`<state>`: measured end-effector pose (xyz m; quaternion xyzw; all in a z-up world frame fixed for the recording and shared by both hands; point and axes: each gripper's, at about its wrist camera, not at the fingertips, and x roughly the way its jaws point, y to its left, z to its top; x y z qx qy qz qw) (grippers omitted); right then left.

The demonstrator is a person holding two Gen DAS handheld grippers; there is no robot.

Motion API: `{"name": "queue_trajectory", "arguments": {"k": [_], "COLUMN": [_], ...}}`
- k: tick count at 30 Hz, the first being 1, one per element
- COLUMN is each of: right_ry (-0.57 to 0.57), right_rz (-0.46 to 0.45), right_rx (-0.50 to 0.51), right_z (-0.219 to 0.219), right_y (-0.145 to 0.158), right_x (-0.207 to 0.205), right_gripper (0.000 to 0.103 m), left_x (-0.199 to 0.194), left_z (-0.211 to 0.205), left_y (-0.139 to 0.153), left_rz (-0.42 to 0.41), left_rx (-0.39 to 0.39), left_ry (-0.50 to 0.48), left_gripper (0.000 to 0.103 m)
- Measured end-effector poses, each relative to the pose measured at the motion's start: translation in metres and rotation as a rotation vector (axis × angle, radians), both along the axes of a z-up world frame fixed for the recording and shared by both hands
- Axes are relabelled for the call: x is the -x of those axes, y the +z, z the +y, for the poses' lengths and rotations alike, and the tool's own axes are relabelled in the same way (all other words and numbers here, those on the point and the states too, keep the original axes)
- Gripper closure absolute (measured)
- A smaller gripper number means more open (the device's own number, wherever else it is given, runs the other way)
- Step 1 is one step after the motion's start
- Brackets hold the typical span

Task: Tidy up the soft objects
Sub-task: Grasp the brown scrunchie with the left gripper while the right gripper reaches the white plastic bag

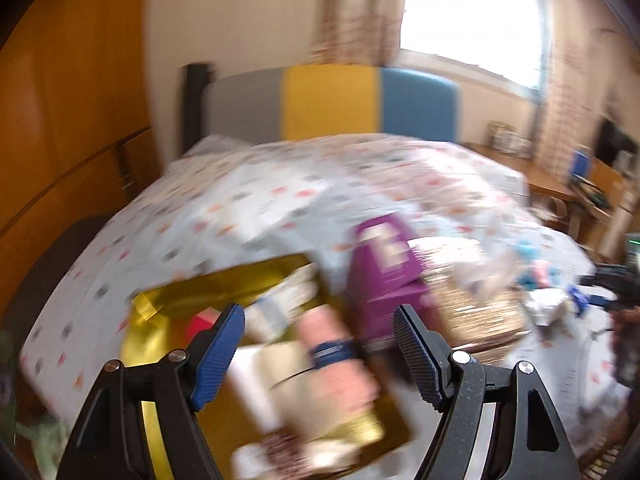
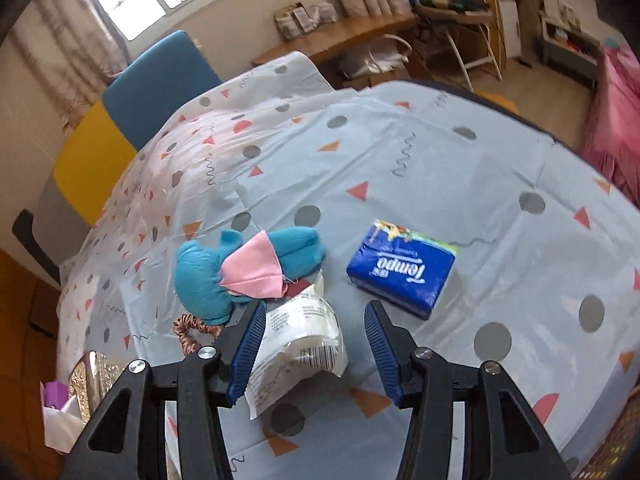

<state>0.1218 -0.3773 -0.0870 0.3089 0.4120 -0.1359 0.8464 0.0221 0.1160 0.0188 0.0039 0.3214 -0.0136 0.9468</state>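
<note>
We hold our right gripper (image 2: 316, 344) with jaws apart and gripping nothing above the patterned bedsheet (image 2: 460, 168), a crinkled white plastic packet (image 2: 298, 340) lying under its left finger (image 2: 246, 354), whether in contact we cannot tell. A blue Tempo tissue pack (image 2: 402, 266) lies flat just beyond, its long axis slanting from lower left toward upper right, near a teal and pink plush toy (image 2: 244, 270) stretched across the sheet. Our left gripper (image 1: 318, 354) hangs open over a blurred gold box (image 1: 172, 312) of soft items beside a purple box (image 1: 384, 268).
</note>
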Motion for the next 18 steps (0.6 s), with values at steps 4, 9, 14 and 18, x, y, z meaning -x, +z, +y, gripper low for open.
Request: {"name": "queue_trajectory", "arguments": {"k": [4, 9, 14, 18], "right_ry": [-0.001, -0.002, -0.032, -0.068], "right_rz": [0.009, -0.013, -0.057, -0.086], "right_rx": [-0.029, -0.063, -0.086, -0.121], "right_z": [-0.001, -0.003, -0.010, -0.019], "right_y": [-0.004, -0.002, 0.004, 0.005], "right_x": [0.000, 0.001, 0.007, 0.013], "right_gripper": [0.051, 0.051, 0.051, 0.051], "left_x": [-0.020, -0.043, -0.089, -0.121], "left_z": [-0.064, -0.150, -0.236, -0.279], "left_y": [0.021, 0.031, 0.006, -0.043], "left_rz": [-0.008, 0.049, 0.192, 0.316], "left_rx": [-0.013, -0.030, -0.002, 0.009], "left_ry": [-0.178, -0.354, -0.445, -0.408], "left_gripper": [0.026, 0.026, 0.027, 0.032]}}
